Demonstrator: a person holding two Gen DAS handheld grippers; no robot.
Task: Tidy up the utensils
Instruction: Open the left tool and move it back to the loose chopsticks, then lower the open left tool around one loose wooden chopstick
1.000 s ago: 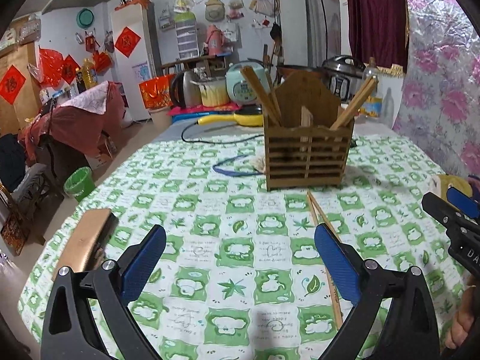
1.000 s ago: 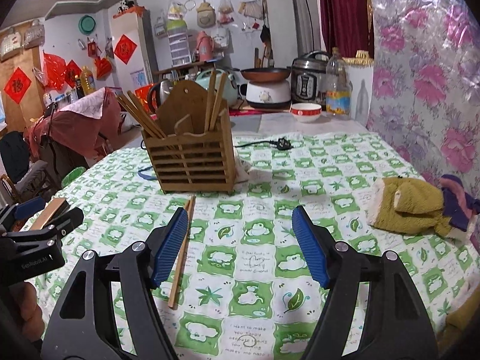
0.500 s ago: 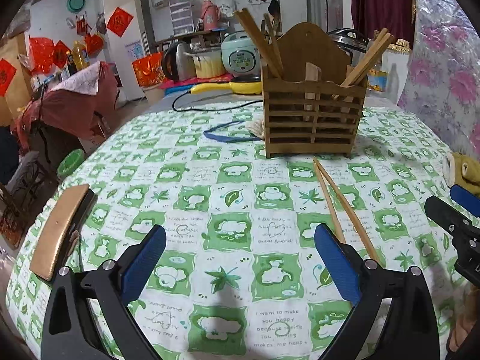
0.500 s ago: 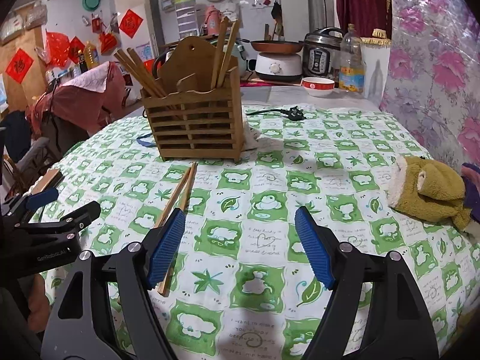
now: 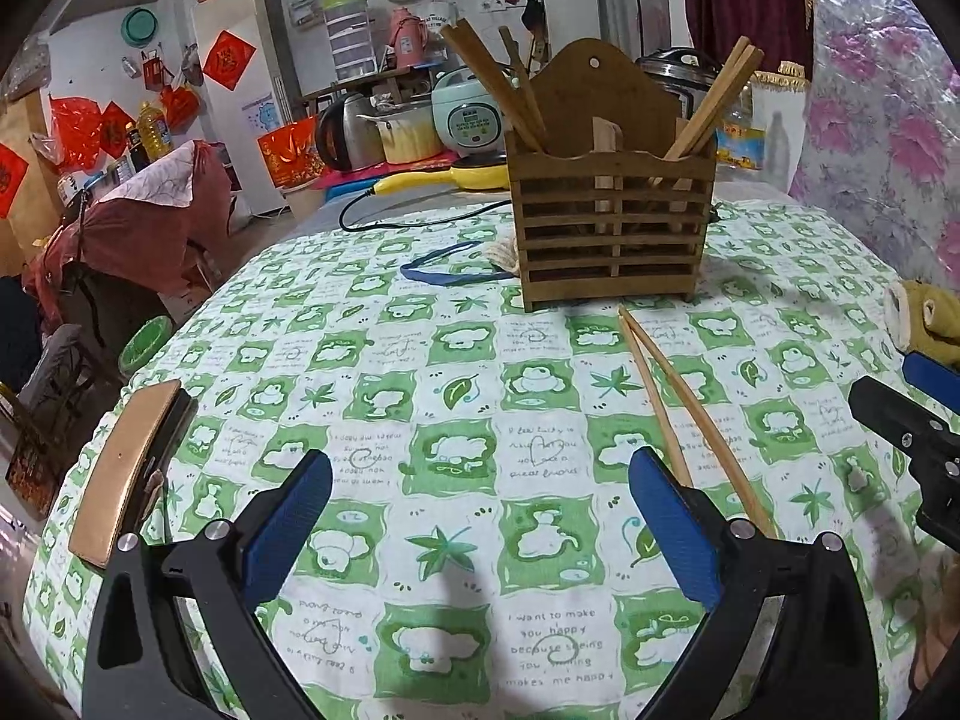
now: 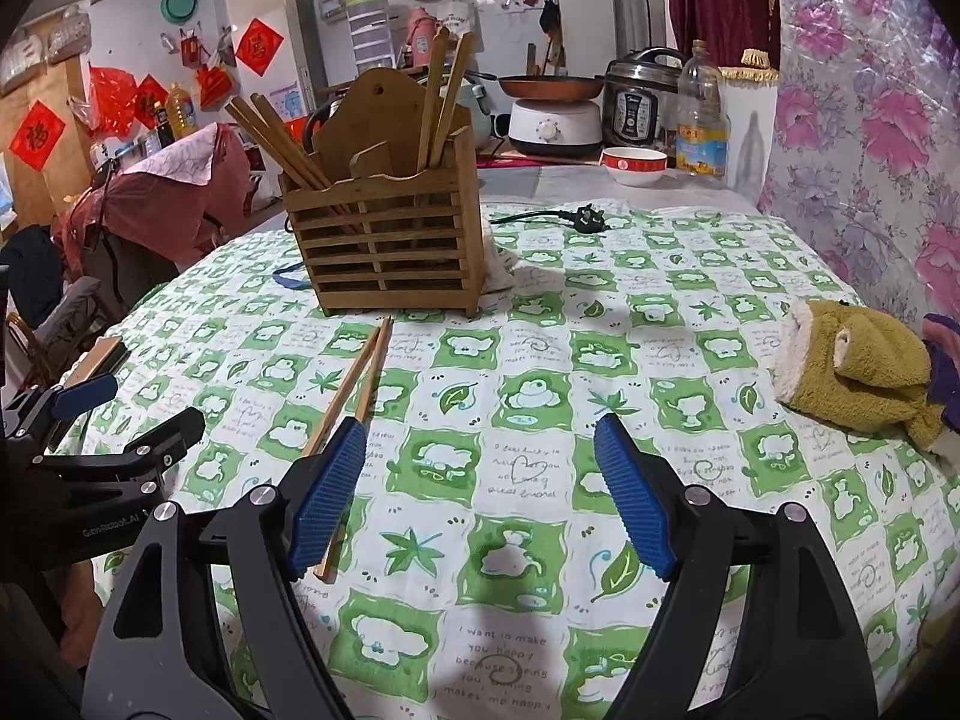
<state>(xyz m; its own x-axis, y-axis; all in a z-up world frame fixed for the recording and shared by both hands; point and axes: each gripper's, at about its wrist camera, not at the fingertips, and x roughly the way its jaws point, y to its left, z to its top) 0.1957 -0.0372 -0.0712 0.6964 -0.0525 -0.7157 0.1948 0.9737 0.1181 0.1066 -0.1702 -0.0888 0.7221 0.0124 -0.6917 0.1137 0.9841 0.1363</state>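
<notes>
A slatted wooden utensil holder (image 5: 612, 228) (image 6: 390, 252) stands mid-table with several chopsticks leaning out of both ends. One loose pair of wooden chopsticks (image 5: 678, 408) (image 6: 354, 384) lies on the green checked tablecloth in front of it. My left gripper (image 5: 480, 516) hovers low over the cloth, open and empty, its right finger just left of the pair's near end. My right gripper (image 6: 480, 480) has its jaws opening, nothing between them. Its left finger (image 6: 327, 498) covers the pair's near part. Each gripper shows at the other view's edge.
A flat brown case (image 5: 129, 468) lies at the table's left edge. A yellow-green plush cloth (image 6: 858, 366) sits at the right edge. A blue band (image 5: 450, 267) and a black power plug (image 6: 579, 217) lie near the holder. Cookers, a bowl and a bottle stand behind.
Both grippers have sunk toward the tablecloth and tipped further down, so the holder and loose chopsticks sit higher and larger in view. The right jaws have spread slightly.
</notes>
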